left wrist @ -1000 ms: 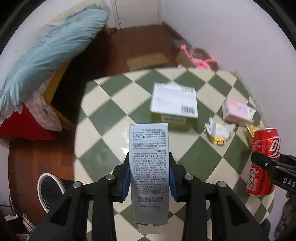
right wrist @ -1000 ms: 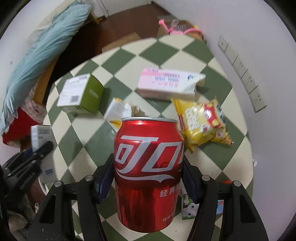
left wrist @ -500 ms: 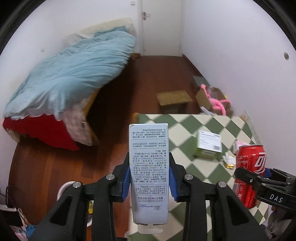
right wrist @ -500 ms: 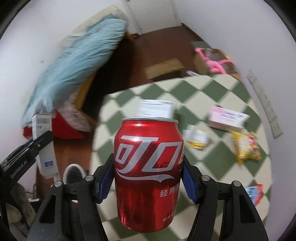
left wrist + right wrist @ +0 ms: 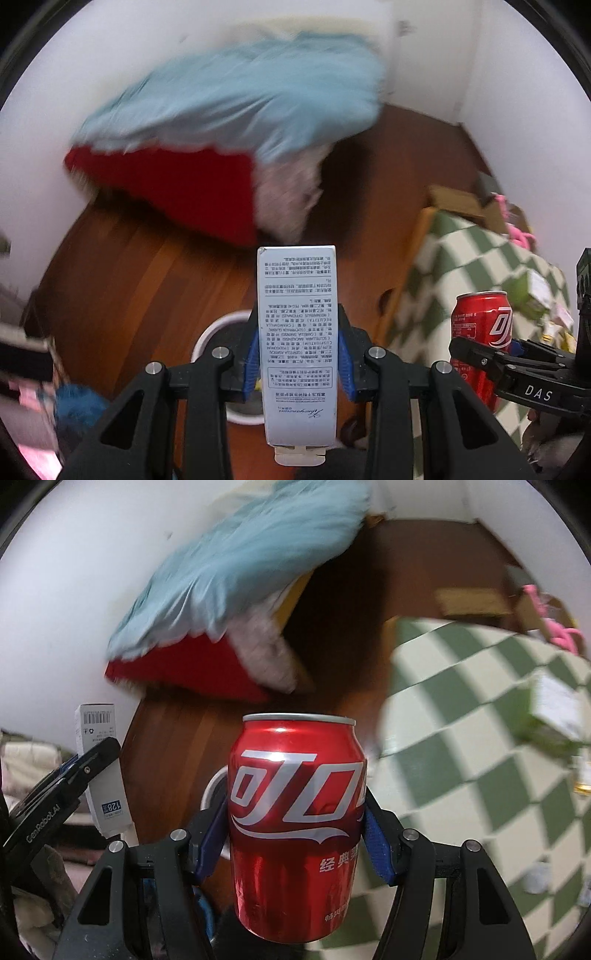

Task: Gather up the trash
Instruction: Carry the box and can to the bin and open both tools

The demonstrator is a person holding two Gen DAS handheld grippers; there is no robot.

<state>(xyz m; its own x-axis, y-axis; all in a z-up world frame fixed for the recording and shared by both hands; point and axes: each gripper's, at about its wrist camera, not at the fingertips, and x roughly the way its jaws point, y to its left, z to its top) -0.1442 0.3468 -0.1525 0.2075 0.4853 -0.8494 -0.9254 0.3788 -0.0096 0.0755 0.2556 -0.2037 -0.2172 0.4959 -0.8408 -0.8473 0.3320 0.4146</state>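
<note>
My left gripper is shut on a tall grey-white carton printed with small text, held upright over the wooden floor. A white round bin sits on the floor right behind the carton, mostly hidden by it. My right gripper is shut on a red cola can, held upright. The bin's white rim shows just left of the can. The can also shows in the left wrist view, and the carton in the right wrist view.
A green-and-cream checked table is at the right, with a green box and wrappers on it. A bed with a blue quilt and red cover stands beyond on the wooden floor. Cardboard boxes sit by the far wall.
Both grippers have swung left, away from the table and toward the floor, still holding carton and can. The white bin has come in under the carton and beside the can.
</note>
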